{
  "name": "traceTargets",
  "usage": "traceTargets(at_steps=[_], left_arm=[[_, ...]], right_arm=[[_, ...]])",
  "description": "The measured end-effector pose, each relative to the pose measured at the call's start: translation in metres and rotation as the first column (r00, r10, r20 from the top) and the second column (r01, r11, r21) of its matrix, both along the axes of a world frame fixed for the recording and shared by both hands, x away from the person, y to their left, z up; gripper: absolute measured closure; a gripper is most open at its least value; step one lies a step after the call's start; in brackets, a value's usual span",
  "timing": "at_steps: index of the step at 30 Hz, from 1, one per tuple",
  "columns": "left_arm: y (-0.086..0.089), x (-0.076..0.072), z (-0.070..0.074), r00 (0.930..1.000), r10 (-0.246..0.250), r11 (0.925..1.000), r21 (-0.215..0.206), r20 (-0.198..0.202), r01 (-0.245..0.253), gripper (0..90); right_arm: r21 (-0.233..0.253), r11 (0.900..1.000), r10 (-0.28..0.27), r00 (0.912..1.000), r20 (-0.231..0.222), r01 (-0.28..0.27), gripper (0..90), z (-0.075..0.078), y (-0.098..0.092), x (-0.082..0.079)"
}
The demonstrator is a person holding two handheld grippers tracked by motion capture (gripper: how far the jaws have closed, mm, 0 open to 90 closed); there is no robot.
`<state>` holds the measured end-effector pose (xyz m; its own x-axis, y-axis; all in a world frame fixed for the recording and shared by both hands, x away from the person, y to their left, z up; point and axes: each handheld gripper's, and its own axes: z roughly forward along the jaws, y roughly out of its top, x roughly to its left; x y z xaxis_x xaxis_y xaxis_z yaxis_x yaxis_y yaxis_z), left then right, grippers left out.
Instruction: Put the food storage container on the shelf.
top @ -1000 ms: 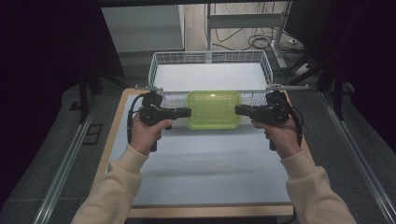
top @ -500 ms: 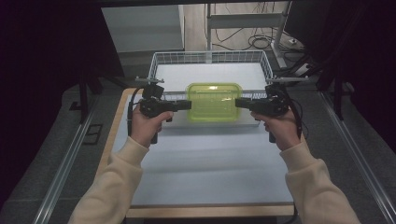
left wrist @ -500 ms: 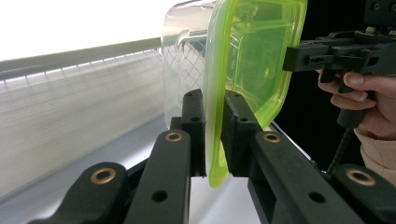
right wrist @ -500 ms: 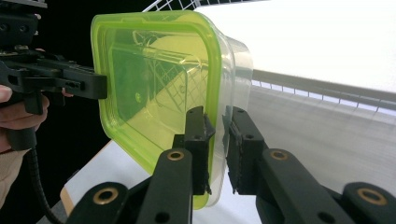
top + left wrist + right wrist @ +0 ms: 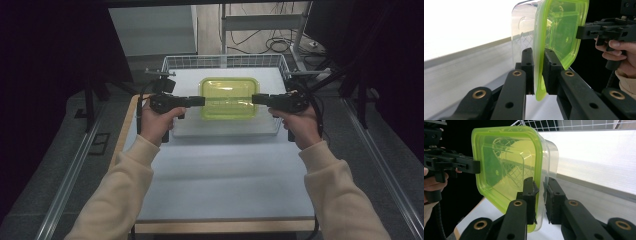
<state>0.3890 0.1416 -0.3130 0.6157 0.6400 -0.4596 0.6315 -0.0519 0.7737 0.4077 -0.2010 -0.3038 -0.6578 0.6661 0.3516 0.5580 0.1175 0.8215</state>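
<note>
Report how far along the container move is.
Done: both grippers, left and right, are clamped on opposite rim edges of the green-lidded container. In hand: it hangs over the wire basket. Left, presumably: set it down inside and release.

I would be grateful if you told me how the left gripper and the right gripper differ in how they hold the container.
The left gripper clamps the left edge of the green-lidded container; the right gripper clamps its right edge. The left gripper points rightward, the right gripper leftward, so they face each other. Both are shut on the container's rim, holding it level above the wire basket.
</note>
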Motion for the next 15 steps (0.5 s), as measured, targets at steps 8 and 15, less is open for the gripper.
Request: traceTargets(at_steps=[8, 15], left_arm=[[-0.001, 0.016, 0.006, 0.9998, 0.007, 0.9999, -0.013, -0.017, -0.008, 80.6], [0.0, 0.031, 0.014, 1.0, -0.003, 0.9999, -0.013, -0.002, 0.003, 80.7]], right_arm=[[-0.007, 1.0, -0.012, 0.9999, 0.008, 0.012, 79.4, 0.01, 0.0, 0.01], [-0.002, 1.0, -0.025, 0.9997, 0.003, 0.025, 79.5, 0.02, 0.0, 0.023]])
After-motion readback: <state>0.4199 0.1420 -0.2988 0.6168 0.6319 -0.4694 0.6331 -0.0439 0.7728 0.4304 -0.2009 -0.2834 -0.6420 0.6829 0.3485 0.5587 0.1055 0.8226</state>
